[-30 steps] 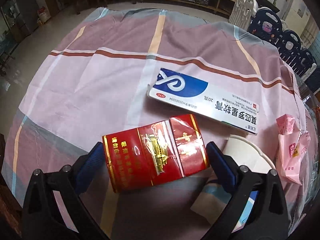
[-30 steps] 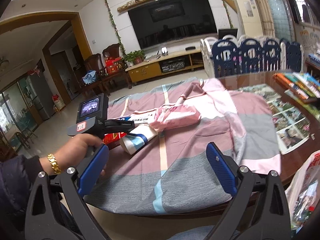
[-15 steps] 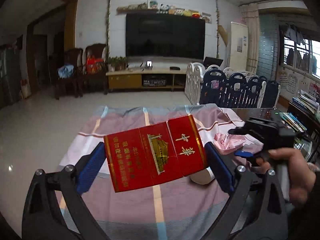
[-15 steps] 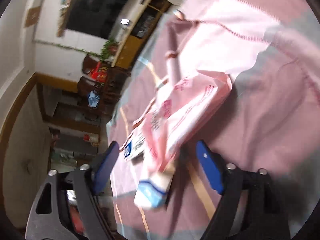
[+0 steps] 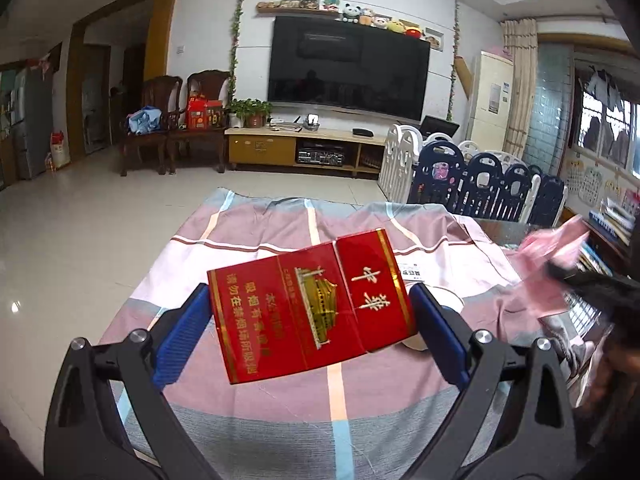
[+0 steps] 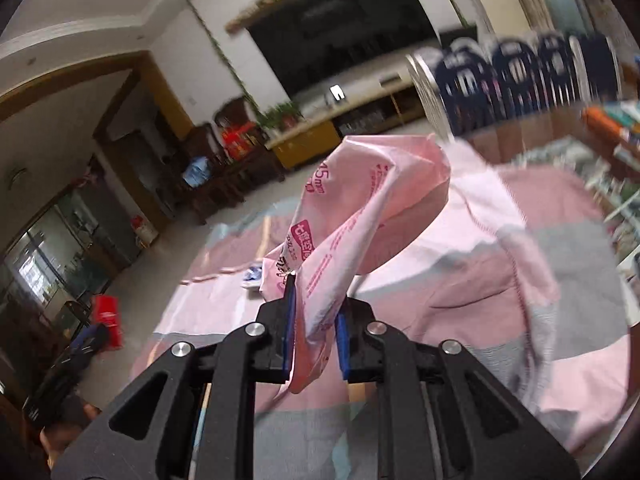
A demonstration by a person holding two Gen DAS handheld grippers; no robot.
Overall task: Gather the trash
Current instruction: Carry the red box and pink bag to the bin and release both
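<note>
My left gripper (image 5: 310, 326) is shut on a red cigarette pack (image 5: 310, 306) with gold lettering and holds it lifted above the striped tablecloth (image 5: 256, 264). My right gripper (image 6: 314, 332) is shut on a crumpled pink plastic wrapper (image 6: 344, 216) and holds it up off the table. The pink wrapper also shows at the right of the left wrist view (image 5: 554, 264). The red pack shows small at the left of the right wrist view (image 6: 107, 320). A white paper cup (image 5: 444, 300) lies behind the pack, mostly hidden. A white box (image 5: 412, 272) peeks out beyond it.
A blue and white fence of panels (image 5: 480, 178) stands past the table's far right. Books (image 5: 612, 224) lie on the bare table at the right. A TV cabinet (image 5: 296, 152) and wooden chairs (image 5: 176, 128) stand across the floor.
My left gripper lifted the red pack off the cloth and tilted up. My right gripper swung over the pink wrapper, shut on it and raised it.
</note>
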